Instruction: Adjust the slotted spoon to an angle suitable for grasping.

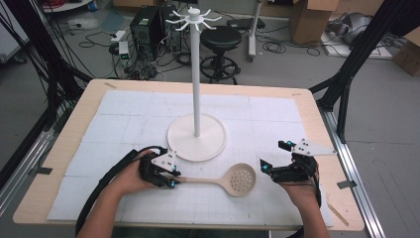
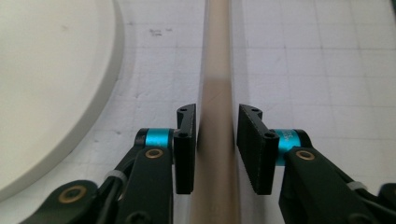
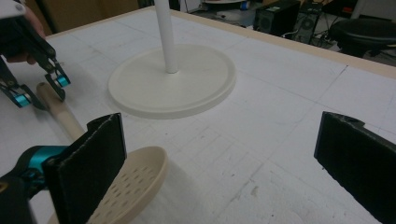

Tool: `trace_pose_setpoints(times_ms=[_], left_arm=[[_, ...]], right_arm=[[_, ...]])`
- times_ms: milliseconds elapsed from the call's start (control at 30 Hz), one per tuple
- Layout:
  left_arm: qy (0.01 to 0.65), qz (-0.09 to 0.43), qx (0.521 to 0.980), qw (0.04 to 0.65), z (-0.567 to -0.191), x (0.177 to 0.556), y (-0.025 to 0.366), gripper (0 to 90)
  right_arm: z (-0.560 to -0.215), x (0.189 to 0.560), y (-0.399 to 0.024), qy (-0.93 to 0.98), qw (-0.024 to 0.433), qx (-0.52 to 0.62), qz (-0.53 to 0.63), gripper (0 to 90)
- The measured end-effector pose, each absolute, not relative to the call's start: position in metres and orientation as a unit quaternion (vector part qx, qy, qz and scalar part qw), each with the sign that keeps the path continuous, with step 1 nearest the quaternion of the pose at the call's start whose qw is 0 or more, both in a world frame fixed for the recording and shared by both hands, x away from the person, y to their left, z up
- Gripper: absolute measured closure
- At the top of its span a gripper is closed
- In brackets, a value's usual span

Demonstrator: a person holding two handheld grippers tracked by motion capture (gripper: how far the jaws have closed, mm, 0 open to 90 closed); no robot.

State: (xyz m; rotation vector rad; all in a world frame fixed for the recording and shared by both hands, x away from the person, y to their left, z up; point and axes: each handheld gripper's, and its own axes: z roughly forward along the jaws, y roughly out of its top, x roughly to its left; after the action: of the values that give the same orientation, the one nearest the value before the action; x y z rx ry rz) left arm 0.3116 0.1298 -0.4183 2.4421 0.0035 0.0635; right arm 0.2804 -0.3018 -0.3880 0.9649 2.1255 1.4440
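Skimmer spoon: matt beige, looks like plastic or wood, can't tell which; smooth handle, perforated bowl. Rack stand: white, smooth, slight sheen, prob. plastic. Table: pale wood edge, top covered w/ white matt sheet, gridded, scuffed. Left gripper: black matt ribbed pads, blue anodised metal collars, brass-look rivets. Right gripper pads: black, rough-textured.

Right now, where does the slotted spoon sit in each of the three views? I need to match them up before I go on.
High view: the slotted spoon lies low in the middle, handle toward the left gripper.
Left gripper view: its handle runs up the centre between the jaws.
Right gripper view: its perforated bowl sits bottom left, handle running up-left.
Shared landmark: the white stand's round base.
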Motion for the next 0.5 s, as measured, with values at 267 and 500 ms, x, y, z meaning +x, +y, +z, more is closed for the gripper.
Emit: trace_pose_setpoints(times_ms=[267,500], left_arm=[[0.056,0.042,0.915,0.397,-0.412,0.303,0.177,55.9],[0.086,0.032,0.917,0.388,-0.425,0.306,0.203,55.1]], right_arm=[[-0.389,0.279,-0.302,0.761,0.196,0.345,0.513,1.0],[-0.389,0.279,-0.303,0.760,0.196,0.346,0.514,1.0]])
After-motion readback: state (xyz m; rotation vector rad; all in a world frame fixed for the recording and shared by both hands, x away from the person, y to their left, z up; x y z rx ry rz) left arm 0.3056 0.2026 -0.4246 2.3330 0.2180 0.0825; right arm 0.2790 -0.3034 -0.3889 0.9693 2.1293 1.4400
